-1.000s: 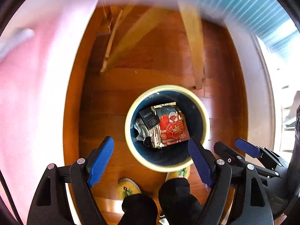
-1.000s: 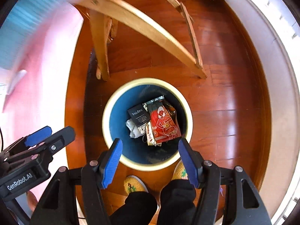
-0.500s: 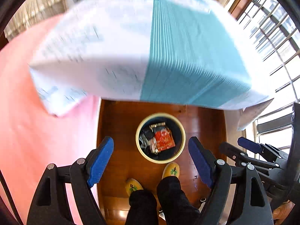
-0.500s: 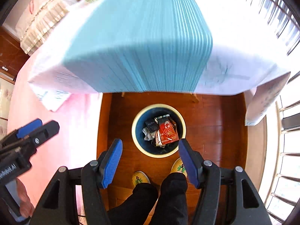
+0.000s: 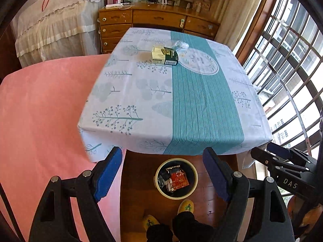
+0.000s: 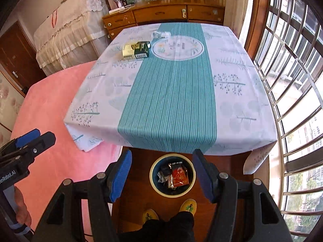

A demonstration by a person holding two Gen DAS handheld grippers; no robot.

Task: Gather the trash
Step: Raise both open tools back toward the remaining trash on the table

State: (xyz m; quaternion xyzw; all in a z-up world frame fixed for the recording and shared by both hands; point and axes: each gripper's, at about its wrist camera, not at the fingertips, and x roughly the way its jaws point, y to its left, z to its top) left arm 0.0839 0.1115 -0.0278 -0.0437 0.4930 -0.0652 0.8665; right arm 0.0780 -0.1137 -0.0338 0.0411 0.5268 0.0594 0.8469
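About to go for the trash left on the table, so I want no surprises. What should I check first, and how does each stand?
1. Left tool open, nothing in it: ok.
2. Right tool open, nothing in it: ok.
3. Green and cream box on the tablecloth, nothing on top of it: ok.
4. Clear wrapper behind the box, separate from it: cannot tell.
5. Bin on the floor has room: ok.

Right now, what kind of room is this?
Probably a bedroom at home: a pink bed, a wooden dresser and a table under a teal tablecloth, with a trash bin below.
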